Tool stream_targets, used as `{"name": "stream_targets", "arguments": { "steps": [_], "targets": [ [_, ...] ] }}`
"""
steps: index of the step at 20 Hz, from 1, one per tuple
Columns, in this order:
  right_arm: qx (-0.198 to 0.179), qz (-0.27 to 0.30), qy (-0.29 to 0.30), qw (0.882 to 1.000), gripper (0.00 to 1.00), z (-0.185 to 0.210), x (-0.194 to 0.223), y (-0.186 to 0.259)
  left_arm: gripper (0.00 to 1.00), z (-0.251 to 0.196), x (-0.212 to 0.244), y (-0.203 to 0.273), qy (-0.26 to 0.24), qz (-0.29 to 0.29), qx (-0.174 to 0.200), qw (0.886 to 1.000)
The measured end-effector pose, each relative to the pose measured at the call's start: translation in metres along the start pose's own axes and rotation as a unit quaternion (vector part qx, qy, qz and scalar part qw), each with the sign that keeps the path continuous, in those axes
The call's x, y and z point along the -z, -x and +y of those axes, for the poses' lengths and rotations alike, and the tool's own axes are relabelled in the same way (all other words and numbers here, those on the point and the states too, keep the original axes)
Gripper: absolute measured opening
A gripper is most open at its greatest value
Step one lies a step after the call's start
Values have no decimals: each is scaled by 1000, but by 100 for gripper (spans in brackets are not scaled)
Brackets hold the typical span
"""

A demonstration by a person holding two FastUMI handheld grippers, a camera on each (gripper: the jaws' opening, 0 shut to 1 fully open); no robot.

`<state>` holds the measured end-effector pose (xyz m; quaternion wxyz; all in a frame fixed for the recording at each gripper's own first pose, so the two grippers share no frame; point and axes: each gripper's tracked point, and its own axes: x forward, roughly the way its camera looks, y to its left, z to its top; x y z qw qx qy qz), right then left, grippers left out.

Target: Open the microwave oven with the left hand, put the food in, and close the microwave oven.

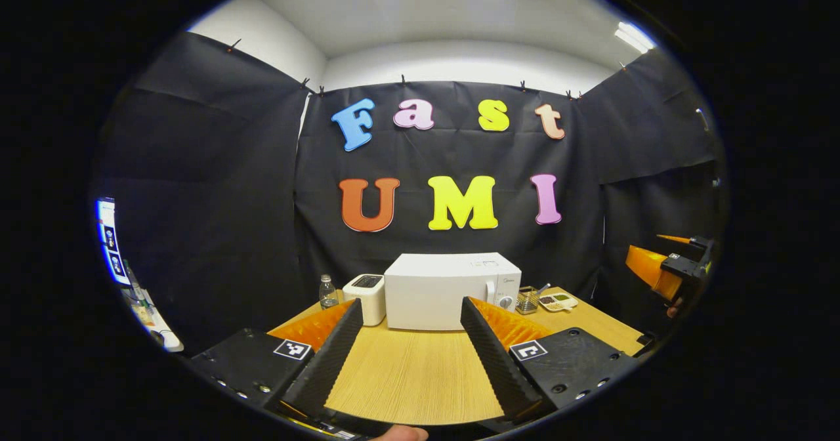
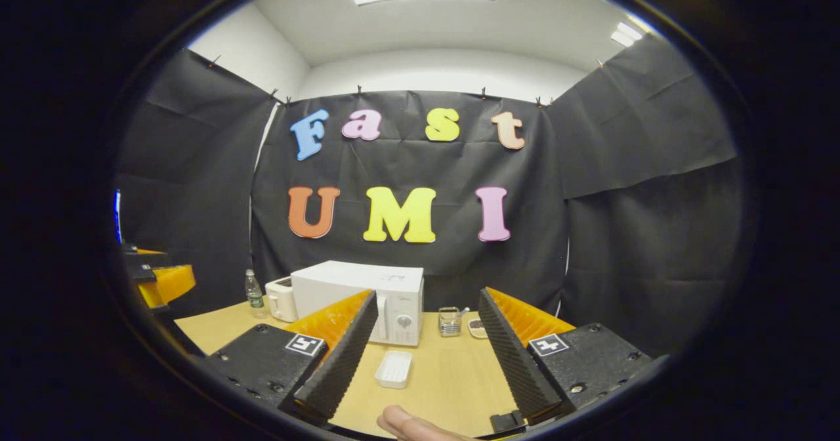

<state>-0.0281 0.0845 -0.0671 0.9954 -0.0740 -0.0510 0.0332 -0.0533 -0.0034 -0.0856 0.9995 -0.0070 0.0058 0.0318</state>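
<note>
**Two grippers parted, microwave door shut**

Two sets of fingers stand spread and hold nothing. My left gripper (image 1: 410, 346) frames the white microwave (image 1: 451, 290), closed, well ahead at the table's (image 1: 413, 375) far side. Left of it I see a water bottle (image 1: 328, 292) and a toaster (image 1: 367, 296); right of it a wire holder (image 1: 527, 300) and a divided food tray (image 1: 558, 301). Between my right gripper's (image 2: 426, 356) fingers lies an empty white tray (image 2: 394, 368).

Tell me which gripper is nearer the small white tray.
Right. The right gripper hovers open just before the white tray; the left gripper faces the microwave.
</note>
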Motion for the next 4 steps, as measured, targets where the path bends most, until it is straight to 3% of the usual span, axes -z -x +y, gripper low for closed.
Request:
{"name": "stream_targets", "arguments": {
  "steps": [1, 2, 3, 4],
  "targets": [
    [-4, 0, -3, 1000, 98, 3, 1, 5, 88, 6, 3, 5, 5, 0, -6, 1000],
    [-9, -3, -4, 1000, 98, 5, 0, 7, 94, 11, 3, 8, 8, -3, -15, 1000],
    [-12, -6, -3, 1000, 92, 6, -3, 9, 94, 15, -1, 11, 8, -8, -20, 1000],
    [-9, -7, 0, 1000, 92, 5, -5, 10, 94, 15, -3, 11, 8, -12, -20, 1000]
  ]
}}
